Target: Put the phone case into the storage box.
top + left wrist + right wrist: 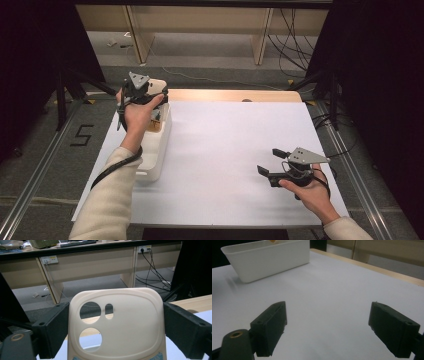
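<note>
Gripping a cream phone case [117,325] by its two side edges, the left gripper [150,90] holds it upright above the far end of the white bin [159,150]. Right gripper [272,162]: jaws wide apart, nothing between them, low over the white table sheet [225,140], well apart from the bin.

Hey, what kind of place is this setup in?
Probably a lab or office workroom: a white-topped table on a metal frame, wooden desks with wall sockets and loose cables behind, and a left gripper holding a phone case.
</note>
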A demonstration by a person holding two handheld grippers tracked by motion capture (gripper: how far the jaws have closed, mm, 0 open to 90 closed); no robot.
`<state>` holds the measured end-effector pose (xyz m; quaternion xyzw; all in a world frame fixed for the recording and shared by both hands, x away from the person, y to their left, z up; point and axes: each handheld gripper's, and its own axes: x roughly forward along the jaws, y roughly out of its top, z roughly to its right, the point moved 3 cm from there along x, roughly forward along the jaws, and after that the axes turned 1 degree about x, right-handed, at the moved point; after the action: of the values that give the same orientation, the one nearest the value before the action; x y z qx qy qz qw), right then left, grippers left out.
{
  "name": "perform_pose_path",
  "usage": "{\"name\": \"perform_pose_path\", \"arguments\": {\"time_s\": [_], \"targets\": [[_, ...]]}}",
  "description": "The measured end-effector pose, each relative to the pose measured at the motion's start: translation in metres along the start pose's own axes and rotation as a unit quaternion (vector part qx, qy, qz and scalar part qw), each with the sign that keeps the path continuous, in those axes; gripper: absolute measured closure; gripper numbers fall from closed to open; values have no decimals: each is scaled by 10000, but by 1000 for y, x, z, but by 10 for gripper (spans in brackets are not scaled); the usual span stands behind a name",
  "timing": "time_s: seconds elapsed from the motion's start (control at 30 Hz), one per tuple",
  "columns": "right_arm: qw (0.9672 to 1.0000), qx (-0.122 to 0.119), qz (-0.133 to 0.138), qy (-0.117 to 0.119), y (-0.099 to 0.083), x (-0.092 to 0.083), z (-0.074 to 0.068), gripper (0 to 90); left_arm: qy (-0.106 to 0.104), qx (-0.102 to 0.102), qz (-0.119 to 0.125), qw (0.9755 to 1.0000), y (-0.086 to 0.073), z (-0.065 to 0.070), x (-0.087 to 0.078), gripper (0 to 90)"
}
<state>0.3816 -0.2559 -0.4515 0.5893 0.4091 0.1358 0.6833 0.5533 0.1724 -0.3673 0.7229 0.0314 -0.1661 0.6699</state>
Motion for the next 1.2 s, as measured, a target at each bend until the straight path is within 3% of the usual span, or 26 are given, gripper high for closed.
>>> {"name": "perform_pose_path", "arguments": {"time_s": [1.2], "targets": [[10000, 2, 6, 2, 0, 0, 0, 159, 118, -26, -36, 9999, 4, -12, 12, 108]]}}
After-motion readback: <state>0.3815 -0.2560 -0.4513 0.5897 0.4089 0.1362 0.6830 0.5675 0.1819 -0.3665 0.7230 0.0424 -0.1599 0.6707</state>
